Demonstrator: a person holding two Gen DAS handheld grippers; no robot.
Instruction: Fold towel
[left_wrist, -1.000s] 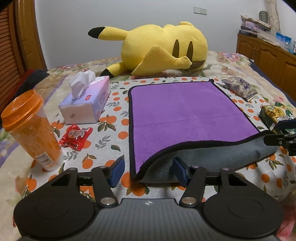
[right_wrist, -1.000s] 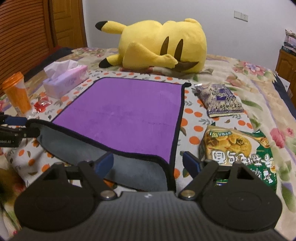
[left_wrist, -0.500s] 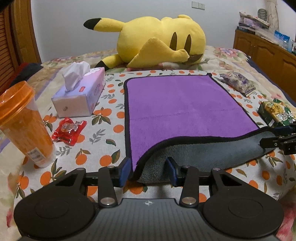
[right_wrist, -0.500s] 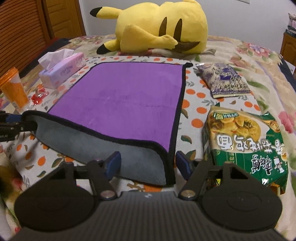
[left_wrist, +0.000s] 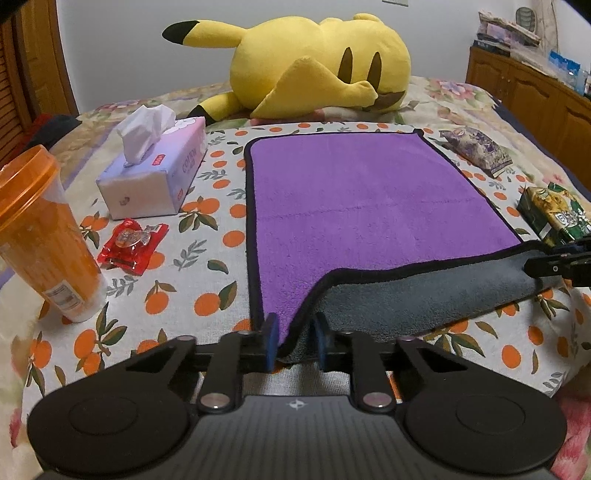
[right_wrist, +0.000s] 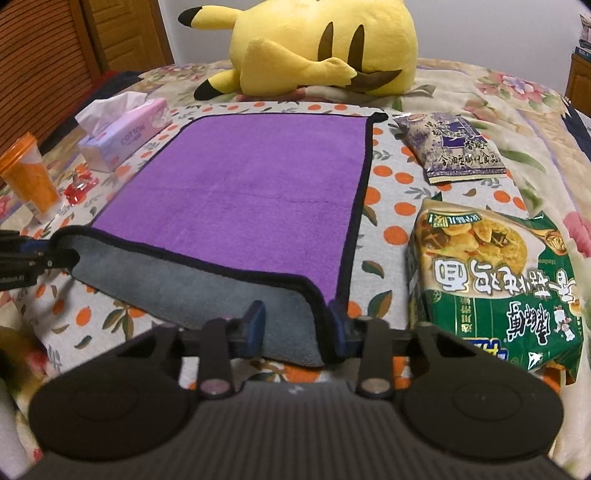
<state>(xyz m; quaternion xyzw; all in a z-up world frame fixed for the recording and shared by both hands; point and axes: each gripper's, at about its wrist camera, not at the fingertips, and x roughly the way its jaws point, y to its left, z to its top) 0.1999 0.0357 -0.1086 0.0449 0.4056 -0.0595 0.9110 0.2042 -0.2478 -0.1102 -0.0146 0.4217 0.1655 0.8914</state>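
Observation:
A purple towel (left_wrist: 369, 199) with a black hem and grey underside lies flat on the bed; it also shows in the right wrist view (right_wrist: 251, 192). Its near edge is turned over, grey side (left_wrist: 417, 295) up. My left gripper (left_wrist: 293, 341) has its blue pads closed in on the near left corner. My right gripper (right_wrist: 297, 325) straddles the near right corner with its jaws narrowed around the cloth and a gap still showing. Each gripper shows at the edge of the other's view, at the towel's far near corner.
A yellow plush toy (left_wrist: 317, 66) lies beyond the towel. Left of it stand a tissue box (left_wrist: 155, 173), a red snack packet (left_wrist: 131, 243) and an orange cup (left_wrist: 44, 236). On the right lie a purple packet (right_wrist: 450, 147) and a green noodle pack (right_wrist: 495, 280).
Both grippers have moved forward onto the towel's near corners and narrowed their jaws. The left has closed on its corner; the right is still closing.

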